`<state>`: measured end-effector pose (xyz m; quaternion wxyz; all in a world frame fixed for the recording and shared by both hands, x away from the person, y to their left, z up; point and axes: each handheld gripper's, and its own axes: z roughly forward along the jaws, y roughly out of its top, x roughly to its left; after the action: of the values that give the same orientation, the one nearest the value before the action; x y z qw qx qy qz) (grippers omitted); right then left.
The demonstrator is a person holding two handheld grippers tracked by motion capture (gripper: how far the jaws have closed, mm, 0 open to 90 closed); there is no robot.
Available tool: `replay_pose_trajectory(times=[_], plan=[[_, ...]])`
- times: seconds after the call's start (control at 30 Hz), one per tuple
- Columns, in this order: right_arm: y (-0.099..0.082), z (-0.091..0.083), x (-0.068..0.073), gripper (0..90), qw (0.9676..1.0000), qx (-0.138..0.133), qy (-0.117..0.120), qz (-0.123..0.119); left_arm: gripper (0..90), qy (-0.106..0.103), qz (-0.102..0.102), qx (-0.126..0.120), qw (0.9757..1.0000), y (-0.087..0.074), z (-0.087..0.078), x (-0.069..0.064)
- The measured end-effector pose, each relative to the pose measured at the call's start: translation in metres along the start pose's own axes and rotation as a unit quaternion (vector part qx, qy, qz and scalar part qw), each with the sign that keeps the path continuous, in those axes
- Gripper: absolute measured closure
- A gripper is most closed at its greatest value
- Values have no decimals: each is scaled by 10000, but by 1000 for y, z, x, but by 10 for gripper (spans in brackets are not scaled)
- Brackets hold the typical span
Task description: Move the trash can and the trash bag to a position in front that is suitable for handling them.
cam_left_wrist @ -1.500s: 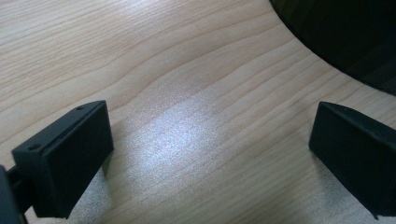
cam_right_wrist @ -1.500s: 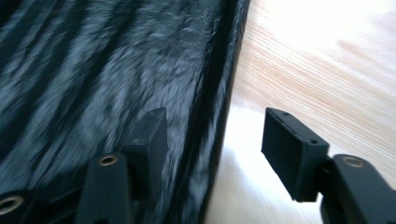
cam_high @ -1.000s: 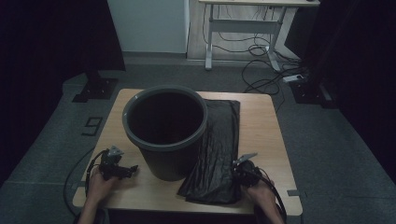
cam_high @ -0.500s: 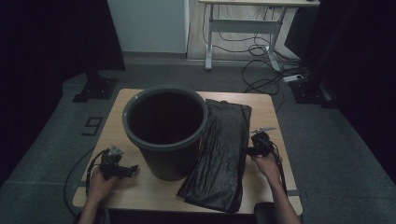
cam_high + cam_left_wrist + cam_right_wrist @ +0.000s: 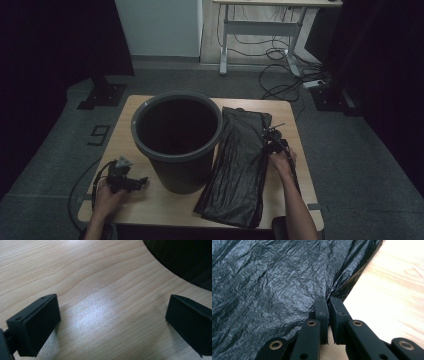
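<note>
Tabletop [image 5: 165,205]: bag [image 5: 274,282] fold inside right tool [image 5: 328,302]

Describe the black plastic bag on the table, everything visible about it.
The black plastic bag is thin, glossy, crinkled film, lying flat and lengthwise on the wooden table, right of the grey bin, its near end at the table's front edge. The right claw, whose jaws have just been closing, pinches a fold at its right edge.

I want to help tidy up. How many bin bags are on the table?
1. The bag lies flat on the table, right of the bin. More could be hidden under it or inside the bin.
</note>
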<state>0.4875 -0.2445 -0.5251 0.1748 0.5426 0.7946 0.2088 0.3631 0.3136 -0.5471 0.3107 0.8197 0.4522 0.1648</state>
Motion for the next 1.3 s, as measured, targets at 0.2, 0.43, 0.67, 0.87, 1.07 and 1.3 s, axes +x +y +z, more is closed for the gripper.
replay_pose_trajectory(times=[0.2, 0.43, 0.67, 0.87, 1.07, 1.3], plan=[[-26, -19, -22, 844, 9996, -75, -172, 219, 0, 2, -9, -1, 10000, 0, 0, 0], [-65, -42, -44, 834, 9984, -72, -392, 399, 0, 14, -3, 15, 10000, 0, 0, 0], [-109, -67, -59, 822, 9968, -188, -429, 651, 0, 17, -11, 12, 10000, 0, 0, 0], [-137, -84, -57, 811, 9959, -310, -431, 733, 0, 41, -37, 12, 10000, 0, 0, -1], [-140, -90, -55, 530, 9953, -472, -534, 655, 0, 63, -63, 71, 9999, 3, 1, 0], [-127, -95, -52, 124, 9915, -864, -276, 929, 0, 138, -148, 17, 9998, 5, -4, 2]])
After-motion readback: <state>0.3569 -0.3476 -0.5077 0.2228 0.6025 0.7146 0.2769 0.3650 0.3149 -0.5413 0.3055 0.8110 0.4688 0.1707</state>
